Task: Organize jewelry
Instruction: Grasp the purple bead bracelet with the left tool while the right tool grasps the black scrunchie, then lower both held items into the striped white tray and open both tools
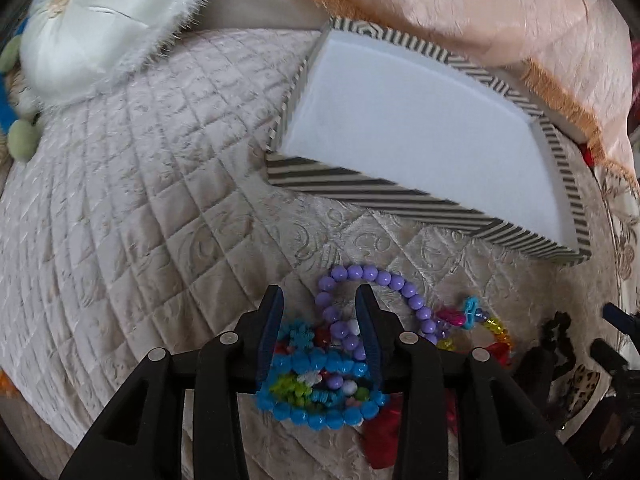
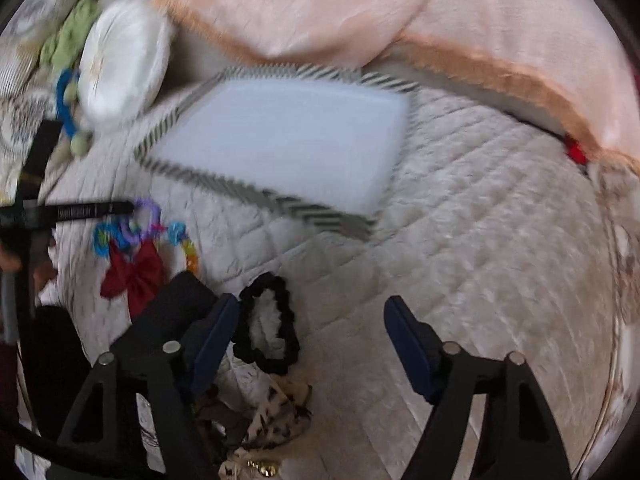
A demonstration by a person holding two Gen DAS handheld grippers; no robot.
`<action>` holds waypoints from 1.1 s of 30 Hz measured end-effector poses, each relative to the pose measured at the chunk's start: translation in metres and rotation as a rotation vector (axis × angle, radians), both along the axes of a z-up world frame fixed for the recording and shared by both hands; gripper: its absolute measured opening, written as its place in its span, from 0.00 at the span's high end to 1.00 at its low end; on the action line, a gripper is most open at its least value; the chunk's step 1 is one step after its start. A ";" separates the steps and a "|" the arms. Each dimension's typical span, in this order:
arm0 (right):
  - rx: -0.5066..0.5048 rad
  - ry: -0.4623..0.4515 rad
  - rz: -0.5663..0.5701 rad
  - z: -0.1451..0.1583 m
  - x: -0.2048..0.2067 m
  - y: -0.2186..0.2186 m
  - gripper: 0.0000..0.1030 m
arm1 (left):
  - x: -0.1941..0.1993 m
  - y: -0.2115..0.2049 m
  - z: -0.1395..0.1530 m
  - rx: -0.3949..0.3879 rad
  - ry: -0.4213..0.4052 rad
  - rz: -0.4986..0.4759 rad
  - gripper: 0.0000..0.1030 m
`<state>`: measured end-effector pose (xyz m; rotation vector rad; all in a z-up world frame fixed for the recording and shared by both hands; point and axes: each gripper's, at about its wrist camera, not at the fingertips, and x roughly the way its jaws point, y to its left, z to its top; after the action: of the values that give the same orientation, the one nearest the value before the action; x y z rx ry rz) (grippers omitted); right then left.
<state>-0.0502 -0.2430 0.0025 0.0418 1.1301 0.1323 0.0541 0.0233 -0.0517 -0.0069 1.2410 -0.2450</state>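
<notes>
Blue bracelet (image 1: 320, 392) between left jaws, striped tray (image 1: 376, 192) beyond

Soft, even daylight fills both views, bright but without hard glare. The left wrist view is mostly sharp; beads between the left gripper (image 1: 320, 304) fingers read crisply, with faint shadow beneath the striped tray (image 1: 400, 196) ahead. The right wrist view is smeared by motion blur, the tray's stripes ahead of the right gripper (image 2: 312, 320) streaking. Fisheye bending curves the quilt (image 1: 140, 200) lines, and black vignetting rings each frame.
</notes>
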 end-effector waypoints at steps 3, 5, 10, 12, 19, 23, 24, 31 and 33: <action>-0.012 0.071 0.056 -0.022 0.014 0.010 0.38 | 0.006 -0.002 -0.007 0.007 0.023 -0.011 0.74; -0.026 0.092 0.064 -0.033 0.019 0.012 0.59 | 0.010 -0.002 -0.009 0.002 0.022 -0.003 0.74; -0.018 0.069 0.061 -0.040 0.022 0.008 0.87 | 0.013 -0.008 -0.008 0.002 -0.022 -0.020 1.00; 0.017 0.049 0.038 -0.034 0.020 0.002 0.91 | 0.012 -0.006 -0.004 -0.022 -0.029 -0.015 1.00; 0.056 -0.045 0.021 0.001 0.010 -0.005 0.92 | 0.000 -0.007 0.051 -0.086 -0.140 -0.050 1.00; 0.058 -0.050 0.030 0.011 0.010 -0.006 0.92 | -0.002 -0.008 0.074 -0.104 -0.184 -0.060 1.00; 0.052 -0.026 0.039 0.008 0.012 -0.005 0.91 | -0.001 -0.008 0.078 -0.103 -0.192 -0.060 1.00; 0.025 0.074 0.028 -0.034 0.019 0.000 0.46 | 0.010 -0.019 0.094 -0.116 -0.225 -0.055 1.00; 0.012 0.079 0.019 -0.044 0.022 0.000 0.77 | 0.016 -0.025 0.095 -0.122 -0.230 -0.051 1.00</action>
<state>-0.0286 -0.2429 -0.0419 0.0471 1.2085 0.1554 0.0700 -0.0018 0.0432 -0.0509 0.9972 -0.3555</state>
